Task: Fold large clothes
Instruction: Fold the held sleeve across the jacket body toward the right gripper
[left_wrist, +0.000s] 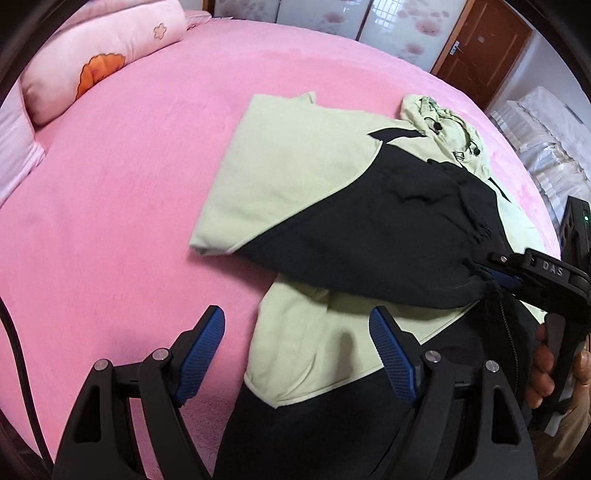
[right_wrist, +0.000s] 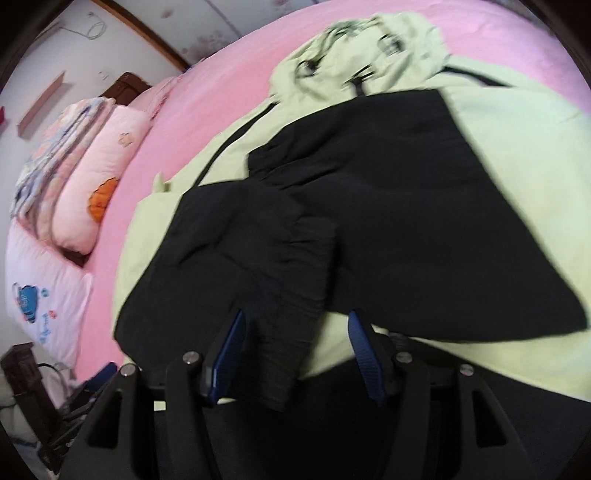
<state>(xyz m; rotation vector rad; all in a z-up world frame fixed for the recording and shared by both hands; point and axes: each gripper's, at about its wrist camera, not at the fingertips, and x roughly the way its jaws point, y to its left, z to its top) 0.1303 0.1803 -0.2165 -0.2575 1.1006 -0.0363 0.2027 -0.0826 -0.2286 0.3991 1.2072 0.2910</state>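
A pale green and black hooded jacket (left_wrist: 295, 177) lies on the pink bed, its hood (left_wrist: 443, 125) at the far end. One black sleeve (left_wrist: 388, 236) is laid across the body. My left gripper (left_wrist: 297, 354) is open and empty, low over the jacket's near edge. My right gripper (left_wrist: 506, 275) shows in the left wrist view at the black sleeve's cuff. In the right wrist view the right gripper (right_wrist: 295, 350) has its jaws apart, with the black cuff (right_wrist: 288, 332) lying between them. The jacket (right_wrist: 517, 147) fills that view, which is blurred.
The pink bed sheet (left_wrist: 129, 203) spreads to the left. A pink pillow (left_wrist: 103, 55) lies at the head of the bed; more pillows (right_wrist: 96, 177) show in the right wrist view. A brown door (left_wrist: 480, 48) and a white stack (left_wrist: 546, 140) stand beyond the bed.
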